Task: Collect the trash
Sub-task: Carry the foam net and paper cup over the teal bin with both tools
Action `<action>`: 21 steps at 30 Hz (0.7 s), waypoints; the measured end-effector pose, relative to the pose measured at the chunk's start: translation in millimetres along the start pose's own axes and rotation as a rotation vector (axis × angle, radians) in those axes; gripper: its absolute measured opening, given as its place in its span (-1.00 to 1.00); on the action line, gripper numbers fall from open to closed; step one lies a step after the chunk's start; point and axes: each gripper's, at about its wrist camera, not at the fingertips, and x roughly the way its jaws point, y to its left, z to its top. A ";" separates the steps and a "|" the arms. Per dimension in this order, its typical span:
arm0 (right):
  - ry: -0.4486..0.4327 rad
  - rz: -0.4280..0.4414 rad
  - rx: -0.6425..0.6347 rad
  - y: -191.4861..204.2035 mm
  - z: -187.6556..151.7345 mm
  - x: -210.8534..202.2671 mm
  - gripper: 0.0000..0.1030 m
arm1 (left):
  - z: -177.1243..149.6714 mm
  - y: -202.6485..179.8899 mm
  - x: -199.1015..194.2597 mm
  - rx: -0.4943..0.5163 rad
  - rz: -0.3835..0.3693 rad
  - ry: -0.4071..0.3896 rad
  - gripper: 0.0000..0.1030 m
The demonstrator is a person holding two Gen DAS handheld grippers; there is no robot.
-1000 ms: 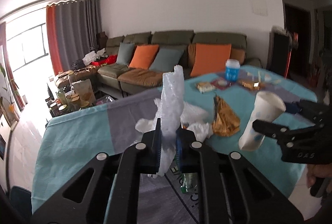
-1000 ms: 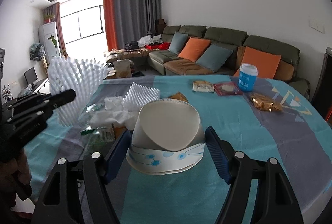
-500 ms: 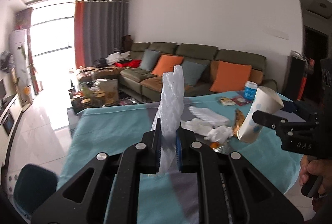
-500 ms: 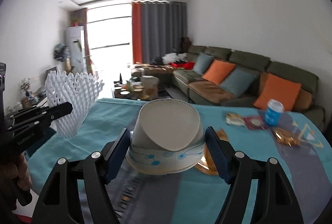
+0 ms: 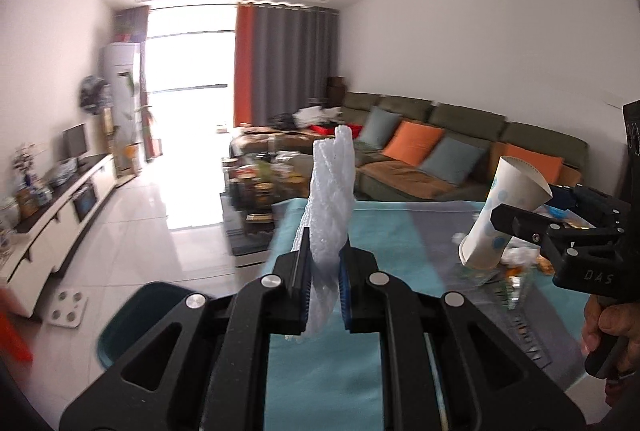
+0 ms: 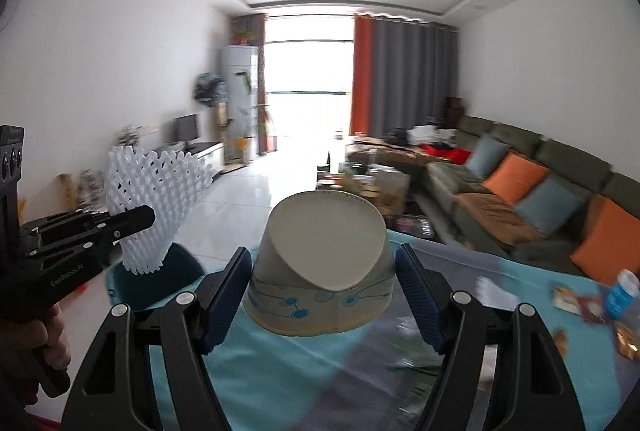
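My left gripper (image 5: 323,273) is shut on a white foam net sleeve (image 5: 330,199) that stands up between its pads; it also shows in the right wrist view (image 6: 152,191). My right gripper (image 6: 322,295) is shut on a squashed white paper cup (image 6: 322,271) with blue dots, held sideways; the cup also shows in the left wrist view (image 5: 500,215). Both are held above the teal tablecloth (image 5: 392,231). A dark teal bin (image 5: 136,315) stands on the floor beside the table's left edge, below the foam sleeve (image 6: 160,279).
More trash lies on the table: crumpled wrappers (image 5: 516,259), snack packets (image 6: 584,307) and a blue-lidded cup (image 6: 622,287). A green sofa with orange cushions (image 6: 520,187) runs along the right wall. A cluttered coffee table (image 5: 260,179) and a white scale (image 5: 66,307) are on the floor.
Both grippers have swung left with their loads, away from the trash pile toward the table's left edge. The teal bin has come into view.
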 end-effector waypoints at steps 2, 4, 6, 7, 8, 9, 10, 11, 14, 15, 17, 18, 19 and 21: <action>0.001 0.043 -0.017 12.7 5.9 9.7 0.39 | -1.0 18.2 -6.6 -0.020 0.041 0.000 -0.77; 0.004 0.088 -0.026 26.4 12.3 18.4 0.39 | -2.7 36.0 -12.0 -0.036 0.084 0.004 -0.77; 0.005 0.129 -0.049 42.8 20.8 30.0 0.39 | -4.8 52.4 -18.6 -0.054 0.116 0.005 -0.77; 0.006 0.142 -0.055 48.1 24.2 34.4 0.39 | -6.2 61.0 -22.4 -0.058 0.139 0.006 -0.77; 0.005 0.166 -0.059 54.5 28.0 40.1 0.39 | -7.4 69.5 -26.3 -0.065 0.154 0.009 -0.77; 0.011 0.186 -0.057 57.1 30.6 44.5 0.39 | -9.3 78.6 -29.5 -0.076 0.171 0.012 -0.77; 0.023 0.213 -0.057 64.0 34.8 52.4 0.39 | -11.2 87.8 -32.4 -0.085 0.190 0.016 -0.77; 0.025 0.228 -0.064 71.3 37.4 57.1 0.39 | -13.5 95.9 -36.3 -0.091 0.200 0.019 -0.77; 0.059 0.280 -0.095 93.6 44.1 78.9 0.39 | -19.5 121.1 -41.6 -0.132 0.237 0.039 -0.77; 0.076 0.306 -0.097 100.2 46.4 88.1 0.39 | -20.5 125.5 -40.6 -0.138 0.244 0.047 -0.77; 0.110 0.336 -0.103 114.7 47.9 102.7 0.39 | -25.8 135.9 -40.4 -0.151 0.264 0.067 -0.76; 0.131 0.353 -0.109 122.2 48.5 114.7 0.39 | -29.1 141.8 -39.6 -0.157 0.272 0.083 -0.76; 0.156 0.363 -0.114 127.7 48.6 123.4 0.39 | -32.3 147.7 -37.6 -0.167 0.274 0.096 -0.76; 0.210 0.379 -0.118 140.2 45.8 145.8 0.39 | -39.1 156.5 -32.8 -0.186 0.285 0.118 -0.74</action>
